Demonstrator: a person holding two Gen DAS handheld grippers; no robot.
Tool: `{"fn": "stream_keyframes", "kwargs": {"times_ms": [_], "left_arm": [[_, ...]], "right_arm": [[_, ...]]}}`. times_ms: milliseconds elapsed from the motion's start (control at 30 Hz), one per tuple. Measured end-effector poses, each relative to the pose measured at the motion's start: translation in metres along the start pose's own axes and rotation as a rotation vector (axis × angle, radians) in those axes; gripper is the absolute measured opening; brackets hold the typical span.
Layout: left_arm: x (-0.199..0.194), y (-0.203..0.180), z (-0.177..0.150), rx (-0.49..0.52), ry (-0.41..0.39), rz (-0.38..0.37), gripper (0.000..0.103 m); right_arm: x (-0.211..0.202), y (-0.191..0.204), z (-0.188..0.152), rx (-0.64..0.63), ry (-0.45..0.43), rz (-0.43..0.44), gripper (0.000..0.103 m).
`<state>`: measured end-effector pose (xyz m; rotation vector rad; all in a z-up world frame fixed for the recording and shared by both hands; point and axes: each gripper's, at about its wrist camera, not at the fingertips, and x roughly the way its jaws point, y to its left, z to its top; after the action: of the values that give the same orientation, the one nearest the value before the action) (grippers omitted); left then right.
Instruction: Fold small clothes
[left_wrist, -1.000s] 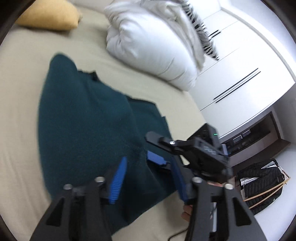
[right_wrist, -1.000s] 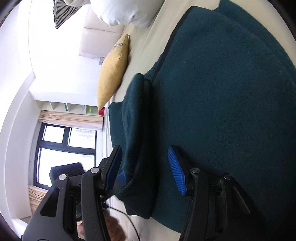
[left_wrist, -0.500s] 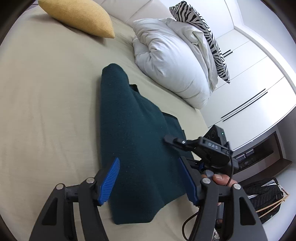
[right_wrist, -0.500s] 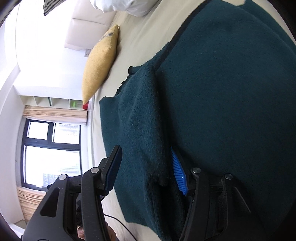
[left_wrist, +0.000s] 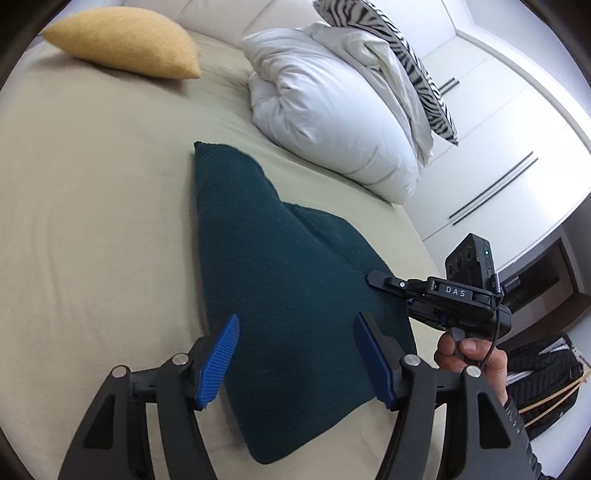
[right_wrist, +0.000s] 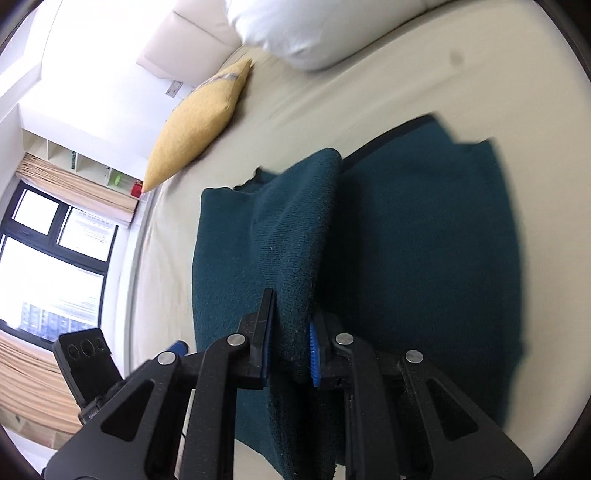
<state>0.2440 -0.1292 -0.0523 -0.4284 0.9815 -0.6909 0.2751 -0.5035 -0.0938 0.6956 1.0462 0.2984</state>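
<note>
Jaws of the right gripper are closing on a raised fold of the dark teal knitted garment on the bed, presumably for folding over, while the left gripper is held open above it.

We have open bed sheet to the left of the dark green garment, a wide bare stretch for a gripper to pass. Beyond the garment, the white duvet blocks the way, with the yellow cushion farther back. On the garment's right edge the right gripper, its jaws closing on a raised fold, fills the gap.
</note>
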Motion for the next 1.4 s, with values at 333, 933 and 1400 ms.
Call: {"fn": "stream_keyframes", "kwargs": {"times_ms": [333, 933, 1400], "left_arm": [[0.046, -0.051, 0.003, 0.134, 0.032, 0.033, 0.067], [0.080, -0.058, -0.005, 0.300, 0.037, 0.289, 0.065], [0.093, -0.029, -0.011, 0.276, 0.095, 0.345, 0.076]], "right_arm": [[-0.043, -0.042, 0.002, 0.036, -0.068, -0.030, 0.014], [-0.049, -0.082, -0.025, 0.133, -0.045, 0.034, 0.015], [-0.034, -0.103, -0.030, 0.246, -0.067, 0.063, 0.014]]}}
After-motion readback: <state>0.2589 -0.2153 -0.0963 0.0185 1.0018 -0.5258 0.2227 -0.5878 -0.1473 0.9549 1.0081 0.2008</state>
